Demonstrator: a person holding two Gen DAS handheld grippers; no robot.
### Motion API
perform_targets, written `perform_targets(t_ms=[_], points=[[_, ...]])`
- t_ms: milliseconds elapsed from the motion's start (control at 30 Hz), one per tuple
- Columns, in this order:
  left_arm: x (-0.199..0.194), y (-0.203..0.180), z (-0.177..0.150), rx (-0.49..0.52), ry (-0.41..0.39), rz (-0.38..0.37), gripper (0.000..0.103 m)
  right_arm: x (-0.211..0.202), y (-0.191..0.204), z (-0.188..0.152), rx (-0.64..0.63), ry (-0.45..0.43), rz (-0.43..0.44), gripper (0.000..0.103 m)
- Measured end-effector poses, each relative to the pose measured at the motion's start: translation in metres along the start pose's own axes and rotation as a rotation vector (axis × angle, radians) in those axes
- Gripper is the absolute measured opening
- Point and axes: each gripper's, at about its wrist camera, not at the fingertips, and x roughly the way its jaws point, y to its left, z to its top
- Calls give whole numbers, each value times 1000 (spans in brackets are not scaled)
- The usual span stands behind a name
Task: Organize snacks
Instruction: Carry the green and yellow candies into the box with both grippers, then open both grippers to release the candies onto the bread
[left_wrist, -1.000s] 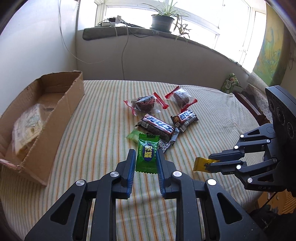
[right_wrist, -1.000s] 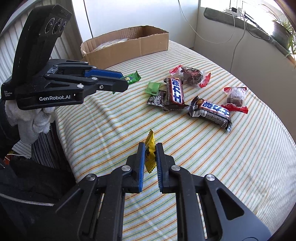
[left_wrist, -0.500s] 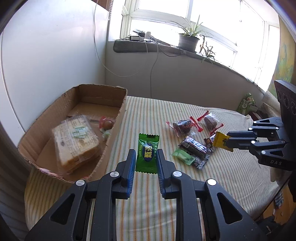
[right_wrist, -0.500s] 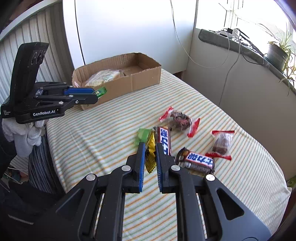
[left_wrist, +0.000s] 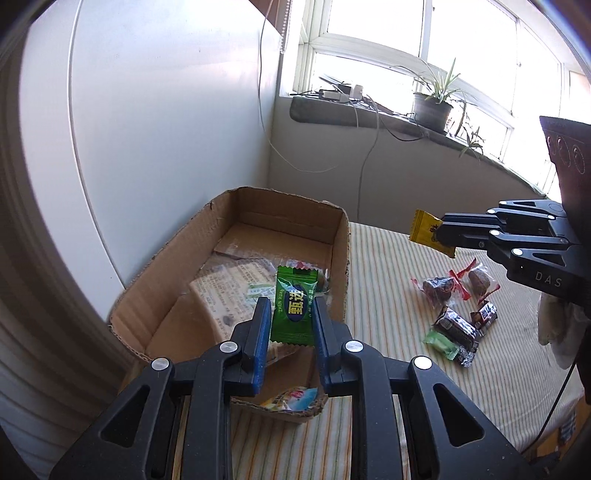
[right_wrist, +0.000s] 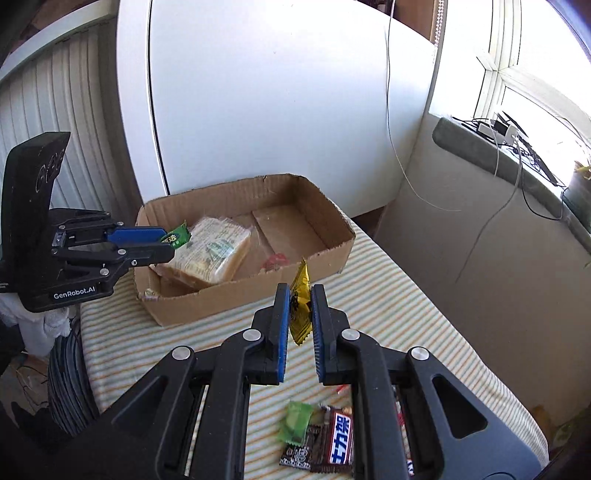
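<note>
My left gripper (left_wrist: 289, 308) is shut on a green candy packet (left_wrist: 293, 306) and holds it above the near end of the cardboard box (left_wrist: 341, 258). It also shows in the right wrist view (right_wrist: 168, 243) over the box (right_wrist: 255, 295). My right gripper (right_wrist: 300, 295) is shut on a yellow candy packet (right_wrist: 300, 295), held above the striped table just beside the box's long wall. It shows in the left wrist view (left_wrist: 439, 236) with the yellow packet (left_wrist: 424, 230). The box holds a large biscuit pack (right_wrist: 210, 254) and small sweets.
Loose snacks lie on the striped tablecloth (left_wrist: 388, 295): two red-ended wrapped sweets (left_wrist: 458, 284), chocolate bars (left_wrist: 461, 328) and a green candy (left_wrist: 439, 341). A white wall stands behind the box. A windowsill with a potted plant (left_wrist: 432, 107) runs along the back.
Both grippers have moved left toward the box with their packets. My left gripper now hangs over the box; my right one has come up beside its long wall.
</note>
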Motion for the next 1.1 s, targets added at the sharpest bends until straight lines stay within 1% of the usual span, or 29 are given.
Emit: perform_targets(t_ms=[100, 267, 633, 900, 1033, 1067, 1100], points=[[7, 5, 6, -8, 0, 5, 20, 16, 4, 15, -13, -5, -2, 11], [16, 11, 14, -14, -2, 16, 20, 43, 1, 34, 26, -18, 18, 11], [31, 18, 26, -7, -4, 58, 21, 95, -11, 51, 77, 31, 40, 11], [36, 18, 26, -3, 2, 65, 21, 113, -13, 54, 77, 59, 60, 12], [37, 18, 27, -2, 5, 72, 22, 115, -11, 55, 76, 53, 63, 12], [37, 18, 27, 0, 6, 73, 22, 114, -11, 56, 74, 50, 61, 12], [37, 18, 27, 2, 6, 75, 22, 114, -11, 56, 74, 47, 62, 16]])
